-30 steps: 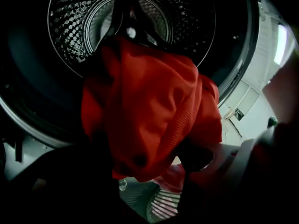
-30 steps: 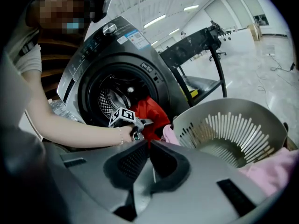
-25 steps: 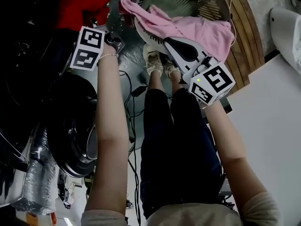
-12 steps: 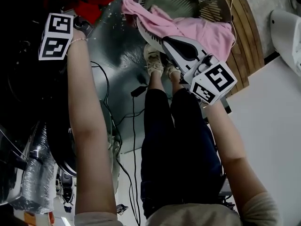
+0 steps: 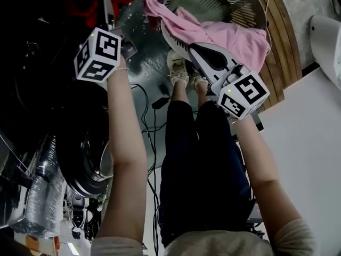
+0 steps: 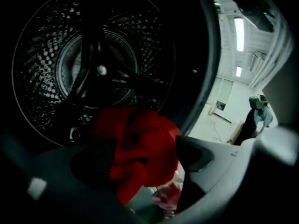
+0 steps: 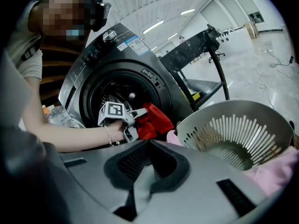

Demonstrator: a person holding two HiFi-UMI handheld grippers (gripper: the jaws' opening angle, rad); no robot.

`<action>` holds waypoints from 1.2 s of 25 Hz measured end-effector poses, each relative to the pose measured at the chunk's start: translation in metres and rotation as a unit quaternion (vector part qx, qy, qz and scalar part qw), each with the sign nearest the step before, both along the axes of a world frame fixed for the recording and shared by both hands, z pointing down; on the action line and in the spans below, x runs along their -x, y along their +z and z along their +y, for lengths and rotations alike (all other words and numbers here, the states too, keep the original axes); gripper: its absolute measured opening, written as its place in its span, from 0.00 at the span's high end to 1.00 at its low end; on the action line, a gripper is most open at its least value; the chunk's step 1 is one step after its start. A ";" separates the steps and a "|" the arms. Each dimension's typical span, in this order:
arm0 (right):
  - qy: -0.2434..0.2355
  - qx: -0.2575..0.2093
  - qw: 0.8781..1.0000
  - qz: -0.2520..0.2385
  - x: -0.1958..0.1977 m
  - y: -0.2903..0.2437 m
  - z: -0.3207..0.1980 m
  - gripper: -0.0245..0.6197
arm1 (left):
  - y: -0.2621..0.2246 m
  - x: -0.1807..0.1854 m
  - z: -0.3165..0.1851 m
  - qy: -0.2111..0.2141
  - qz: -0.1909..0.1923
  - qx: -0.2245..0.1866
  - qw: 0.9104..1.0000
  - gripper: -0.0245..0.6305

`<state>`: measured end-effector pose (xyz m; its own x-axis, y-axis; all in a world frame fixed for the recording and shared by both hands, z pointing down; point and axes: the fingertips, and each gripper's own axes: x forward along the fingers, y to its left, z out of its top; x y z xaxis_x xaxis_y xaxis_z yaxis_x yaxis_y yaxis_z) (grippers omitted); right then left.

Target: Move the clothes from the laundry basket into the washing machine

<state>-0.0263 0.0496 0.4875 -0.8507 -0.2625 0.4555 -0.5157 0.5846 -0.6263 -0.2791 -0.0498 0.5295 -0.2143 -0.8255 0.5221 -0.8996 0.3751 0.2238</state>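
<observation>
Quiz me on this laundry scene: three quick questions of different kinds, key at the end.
1. True or false: the red garment lies inside the laundry basket.
2. What is draped over the basket's rim? A) a pink garment B) a blue towel C) a white sock
3. How do the left gripper's jaws stand?
Key: 1 false, it is at the washing machine's door opening. 2 A. 3 Open: they have just been opening, with the red garment between them and not pinched.
</observation>
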 end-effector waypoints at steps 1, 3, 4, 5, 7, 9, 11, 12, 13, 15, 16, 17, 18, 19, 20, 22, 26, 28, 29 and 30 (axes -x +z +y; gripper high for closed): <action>0.000 0.000 1.000 -0.001 0.000 0.000 -0.001 0.93 | 0.008 -0.015 0.001 0.029 -0.001 0.012 1.000 0.35; 0.000 -0.001 1.000 -0.002 0.000 0.000 -0.003 0.93 | 0.031 -0.036 -0.002 0.074 -0.004 0.047 0.996 0.32; -0.002 -0.002 1.000 -0.002 0.000 0.001 -0.004 0.93 | 0.042 -0.040 -0.005 0.085 -0.009 0.064 0.994 0.32; -0.003 -0.002 1.000 -0.001 -0.001 0.001 -0.004 0.93 | 0.050 -0.041 -0.010 0.089 -0.015 0.078 0.993 0.32; -0.003 -0.002 1.000 0.001 -0.002 0.003 -0.005 0.93 | 0.062 -0.038 -0.021 0.088 -0.026 0.096 0.991 0.32; -0.002 -0.002 1.000 0.003 -0.005 0.005 -0.005 0.93 | 0.070 -0.032 -0.029 0.085 -0.044 0.114 0.989 0.32; -0.002 -0.002 1.000 0.004 -0.005 0.006 -0.005 0.93 | 0.075 -0.025 -0.032 0.088 -0.068 0.140 0.984 0.33; -0.002 -0.003 1.000 0.005 -0.005 0.007 -0.006 0.93 | 0.075 -0.023 -0.033 0.096 -0.079 0.150 0.981 0.39; -0.002 -0.005 1.000 0.006 -0.005 0.007 -0.006 0.93 | 0.072 -0.025 -0.032 0.110 -0.089 0.156 0.978 0.46; -0.004 -0.006 1.000 0.006 -0.005 0.007 -0.005 0.93 | 0.064 -0.034 -0.028 0.141 -0.107 0.153 0.972 0.68; -0.004 -0.005 1.000 0.005 -0.005 0.007 -0.005 0.93 | 0.058 -0.037 -0.024 0.149 -0.112 0.147 0.971 0.76; -0.003 -0.006 1.000 0.003 -0.004 0.006 -0.006 0.93 | 0.052 -0.037 -0.020 0.150 -0.114 0.139 0.972 0.82; -0.003 -0.006 1.000 0.001 -0.003 0.004 -0.006 0.93 | 0.046 -0.033 -0.017 0.148 -0.115 0.130 0.974 0.87; -0.003 -0.008 1.000 -0.002 -0.001 0.003 -0.007 0.93 | 0.038 -0.026 -0.015 0.145 -0.123 0.121 0.974 0.88; -0.004 -0.009 1.000 -0.005 0.001 0.001 -0.009 0.93 | 0.030 -0.017 -0.016 0.143 -0.137 0.113 0.974 0.88; -0.010 -0.014 1.000 -0.009 0.005 -0.001 -0.011 0.93 | 0.012 0.002 -0.025 0.139 -0.169 0.094 0.971 0.88; -0.019 -0.024 0.999 -0.015 0.014 -0.004 -0.016 0.94 | -0.030 0.042 -0.058 0.100 -0.214 0.032 0.971 0.88; -0.016 -0.035 0.999 -0.018 0.016 -0.006 -0.020 0.95 | -0.040 0.057 -0.073 0.076 -0.214 0.018 0.974 0.88; -0.015 -0.040 0.999 -0.019 0.017 -0.006 -0.021 0.95 | -0.039 0.060 -0.077 0.068 -0.209 0.021 0.975 0.88; -0.016 -0.042 0.999 -0.019 0.017 -0.006 -0.021 0.95 | -0.034 0.062 -0.079 0.063 -0.201 0.029 0.977 0.87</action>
